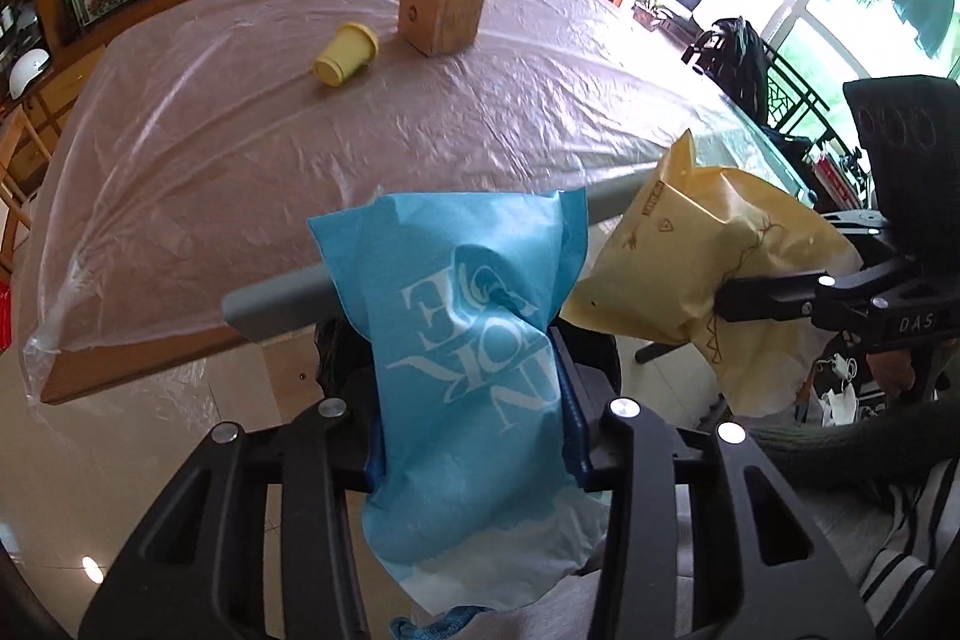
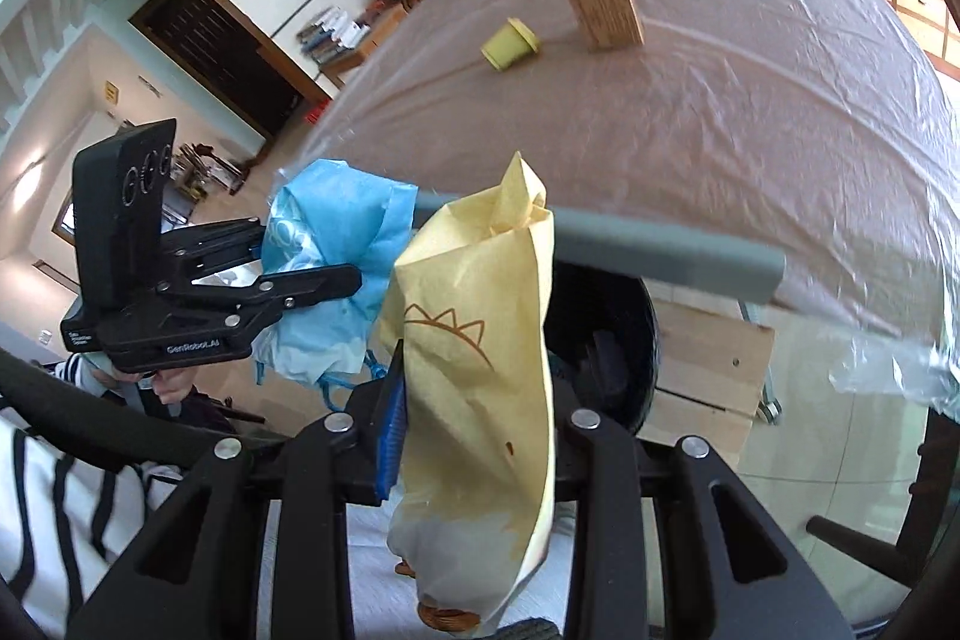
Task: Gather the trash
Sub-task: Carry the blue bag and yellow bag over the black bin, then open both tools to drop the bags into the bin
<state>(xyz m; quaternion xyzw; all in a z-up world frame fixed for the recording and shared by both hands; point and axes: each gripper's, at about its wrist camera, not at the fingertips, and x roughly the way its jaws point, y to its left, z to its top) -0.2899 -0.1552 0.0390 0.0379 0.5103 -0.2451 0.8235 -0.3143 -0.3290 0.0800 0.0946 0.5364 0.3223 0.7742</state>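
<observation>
The left gripper (image 1: pixel 474 436) clamps a blue bag (image 1: pixel 474 340), long axis toward 12 o'clock. The right gripper (image 2: pixel 474 436) clamps a yellow bag (image 2: pixel 480 340), likewise pointing to 12; contents unclear.

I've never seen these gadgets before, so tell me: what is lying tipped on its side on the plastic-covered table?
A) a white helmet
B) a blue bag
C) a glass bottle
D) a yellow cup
D: the yellow cup lies on its side beside the wooden block, while the blue bag is clamped in the left gripper.

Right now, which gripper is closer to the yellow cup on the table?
Neither clearly. The left gripper holds a blue bag, the right gripper a yellow bag, side by side, both well back from the yellow cup.
</observation>
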